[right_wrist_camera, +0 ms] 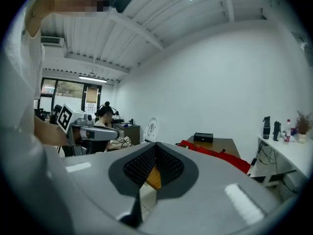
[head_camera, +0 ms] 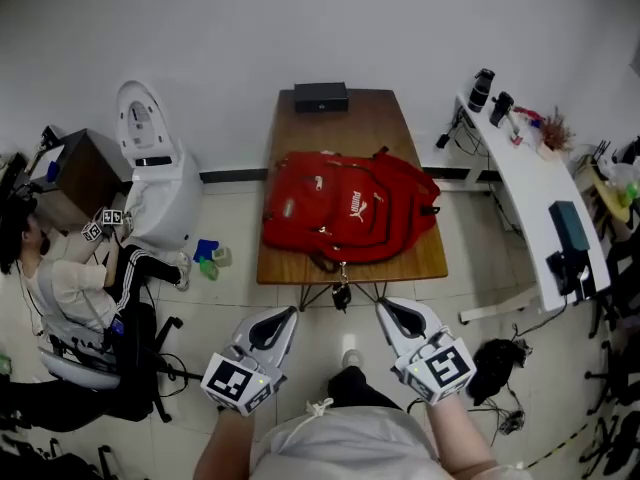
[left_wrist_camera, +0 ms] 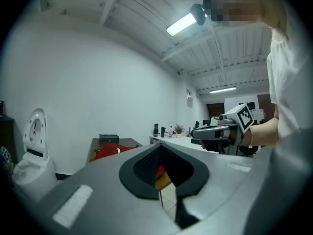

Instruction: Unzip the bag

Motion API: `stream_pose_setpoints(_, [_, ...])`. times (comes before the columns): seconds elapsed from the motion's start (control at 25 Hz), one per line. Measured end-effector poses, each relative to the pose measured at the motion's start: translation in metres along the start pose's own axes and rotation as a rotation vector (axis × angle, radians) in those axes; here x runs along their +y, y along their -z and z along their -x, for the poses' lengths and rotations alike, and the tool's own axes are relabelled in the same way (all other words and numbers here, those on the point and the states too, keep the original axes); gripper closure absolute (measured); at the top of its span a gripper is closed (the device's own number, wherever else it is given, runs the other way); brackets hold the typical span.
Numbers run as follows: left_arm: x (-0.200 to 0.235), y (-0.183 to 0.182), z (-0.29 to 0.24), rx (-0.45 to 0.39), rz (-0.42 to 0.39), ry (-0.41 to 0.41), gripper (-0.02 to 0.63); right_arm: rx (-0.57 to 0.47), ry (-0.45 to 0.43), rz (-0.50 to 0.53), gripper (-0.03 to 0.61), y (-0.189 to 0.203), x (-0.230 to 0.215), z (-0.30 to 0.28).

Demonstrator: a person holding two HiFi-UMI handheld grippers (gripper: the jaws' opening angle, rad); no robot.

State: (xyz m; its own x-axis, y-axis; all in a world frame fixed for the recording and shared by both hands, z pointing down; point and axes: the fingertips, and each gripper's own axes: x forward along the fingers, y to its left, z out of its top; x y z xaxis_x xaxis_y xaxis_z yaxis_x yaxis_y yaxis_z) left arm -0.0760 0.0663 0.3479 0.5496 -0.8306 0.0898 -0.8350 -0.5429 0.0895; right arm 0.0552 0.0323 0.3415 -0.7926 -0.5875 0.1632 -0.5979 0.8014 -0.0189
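1. Step: nothing has started. The bag lies flat on the bench, and every zip I can make out looks done up. So this is the reach-in stage.
2. Left gripper: short of the bag's near edge, off to its left, up by the person's body. Its fingers are pressed together with nothing between them.
3. Right gripper: same deal on the bag's right, also short of the near edge and not touching it. Its fingers are closed and empty too.
4. Both grippers are well apart from the bag, with open floor showing between them and it.
5. There's a small dangly bit hanging off the bag's near edge, roughly between the two grippers. Might be a zip pull or just a strap end, too small to tell.
6. Next move, my guess: both sets of fingers need to open. One should pin the fabric beside a zip so the bag doesn't slide. The other needs to pinch a pull tab, which is a small target on floppy cloth, so find it first.
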Motion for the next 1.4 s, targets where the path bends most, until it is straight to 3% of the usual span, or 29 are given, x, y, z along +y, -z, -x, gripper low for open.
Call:
stream_pose_setpoints(0.2, [0.029, 0.004, -0.083, 0.043, -0.006, -0.004, 0.607, 0.077, -0.041, 0.035, 0.574, 0.019, -0.066, -0.040])
stream_pose_setpoints(0.44, [0.051, 0.007, -0.134, 0.066, 0.093, 0.011, 0.607, 0.135, -0.059, -0.044, 0.574, 0.036, -0.114, -0.074])
stream_pose_setpoints(0.68, [0.080, 0.043, -0.153, 0.173, 0.120, 0.027, 0.607, 0.237, -0.051, -0.093, 0.575, 0.069, -0.111, -0.105])
stream_pose_setpoints(0.84, [0.092, 0.070, -0.166, 0.258, 0.121, 0.076, 0.607, 0.322, -0.045, -0.181, 0.575, 0.111, -0.097, -0.125])
stream_pose_setpoints(1.0, [0.108, 0.111, -0.188, 0.328, 0.082, 0.130, 0.607, 0.428, 0.025, -0.251, 0.574, 0.164, -0.100, -0.151])
stream_pose_setpoints(1.2, [0.121, 0.170, -0.215, 0.434, 0.096, 0.192, 0.607, 0.553, 0.041, -0.327, 0.494, 0.226, -0.090, -0.176])
stream_pose_setpoints(1.4, [0.134, 0.206, -0.232, 0.471, 0.162, 0.175, 0.607, 0.604, 0.035, -0.312, 0.476, 0.254, -0.089, -0.196])
